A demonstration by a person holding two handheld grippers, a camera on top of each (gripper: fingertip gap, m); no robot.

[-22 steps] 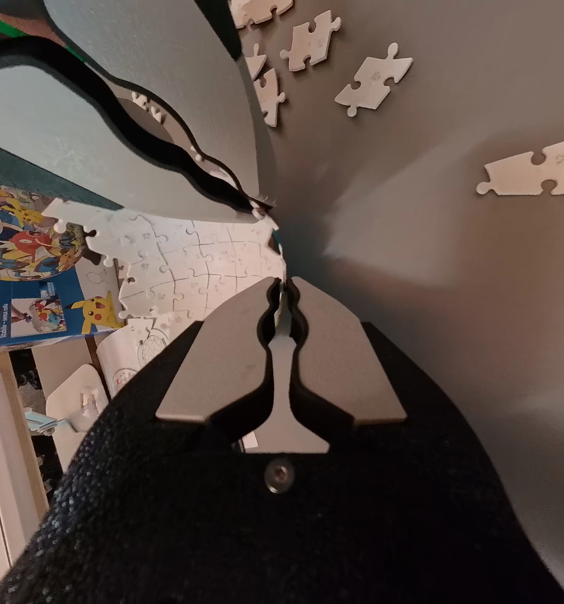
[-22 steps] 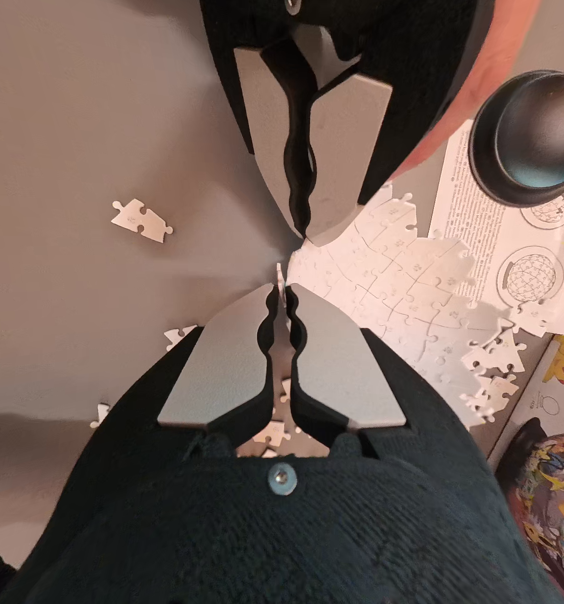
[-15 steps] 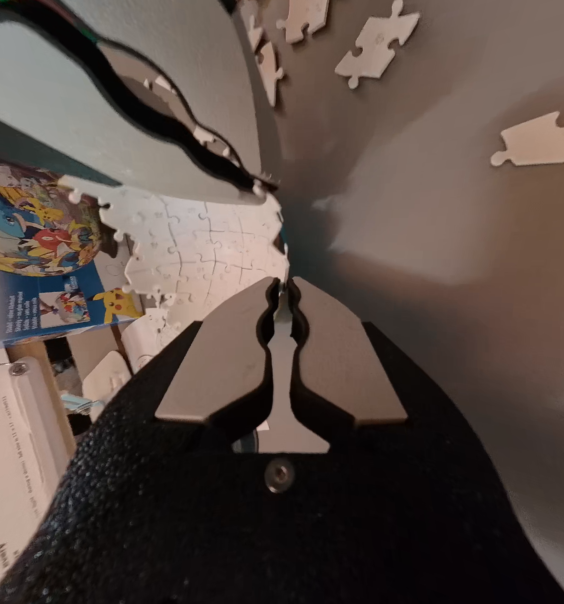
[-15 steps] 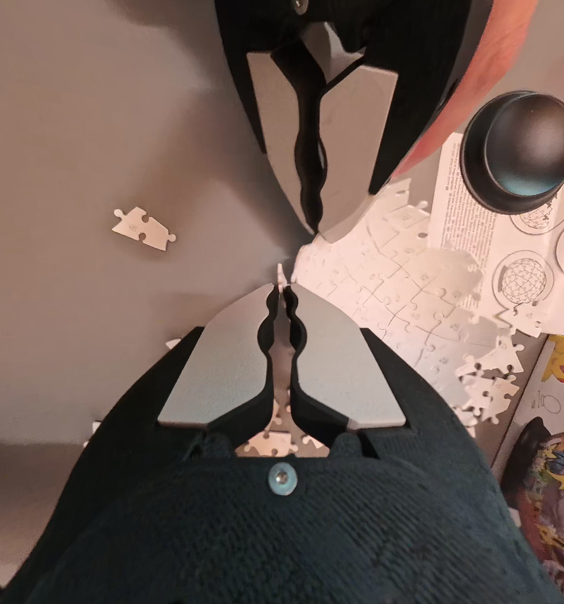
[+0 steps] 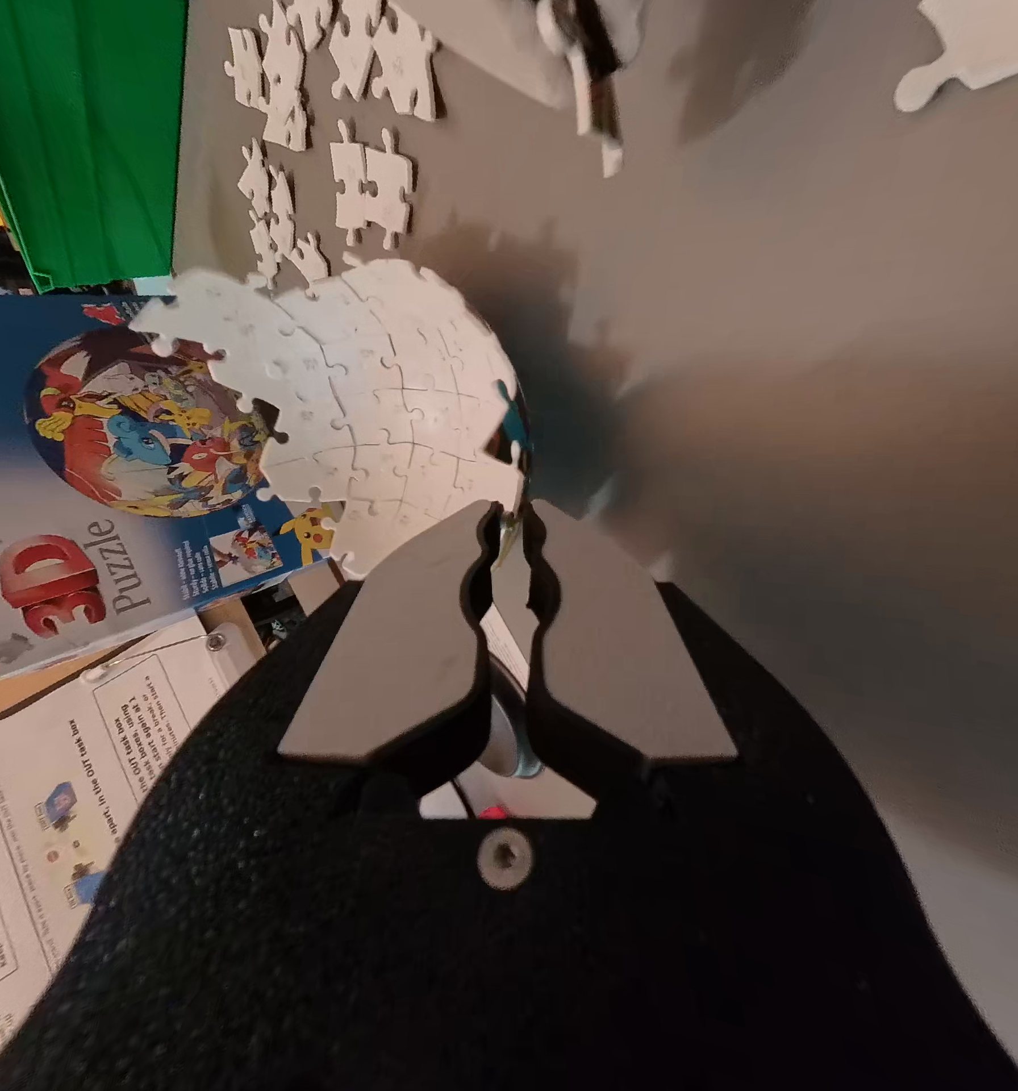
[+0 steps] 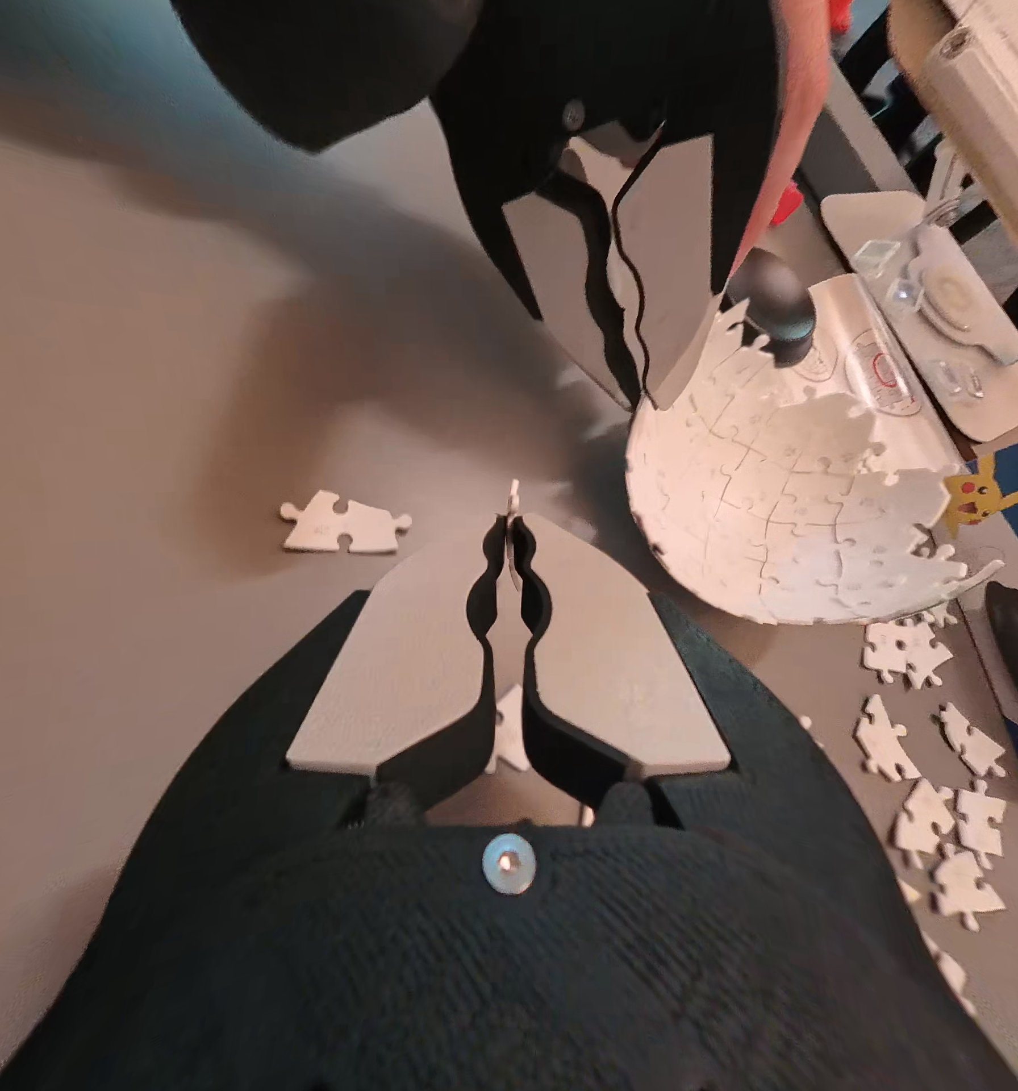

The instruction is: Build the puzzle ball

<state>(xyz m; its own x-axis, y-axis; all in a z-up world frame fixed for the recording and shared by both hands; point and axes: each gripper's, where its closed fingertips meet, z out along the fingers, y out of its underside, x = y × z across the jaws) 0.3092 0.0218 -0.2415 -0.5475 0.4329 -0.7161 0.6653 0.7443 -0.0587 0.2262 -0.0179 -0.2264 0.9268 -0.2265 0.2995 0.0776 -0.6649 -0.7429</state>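
The half-built puzzle ball (image 5: 377, 401) is a white curved shell of joined pieces, seen from its blank inner side; it also shows in the right wrist view (image 6: 790, 502). My left gripper (image 5: 509, 510) is shut on the shell's rim and holds it tilted over the grey table; in the right wrist view this gripper (image 6: 642, 401) comes down from the top onto the rim. My right gripper (image 6: 512, 522) is shut on a single white puzzle piece (image 6: 514, 502) held edge-on, left of the shell and apart from it. It shows blurred in the left wrist view (image 5: 589, 77).
Loose white pieces lie on the table (image 6: 344, 531), in a cluster at the right (image 6: 931, 767) and near a green bin (image 5: 76, 136). The blue puzzle box (image 5: 111, 472), a black dome stand (image 6: 778, 319) and an instruction sheet (image 6: 872, 366) lie beside the shell. Left tips to right tips: about 9 centimetres.
My right gripper has drawn back from the shell's rim with its piece. My left gripper has raised and tilted the shell, so more of it shows.
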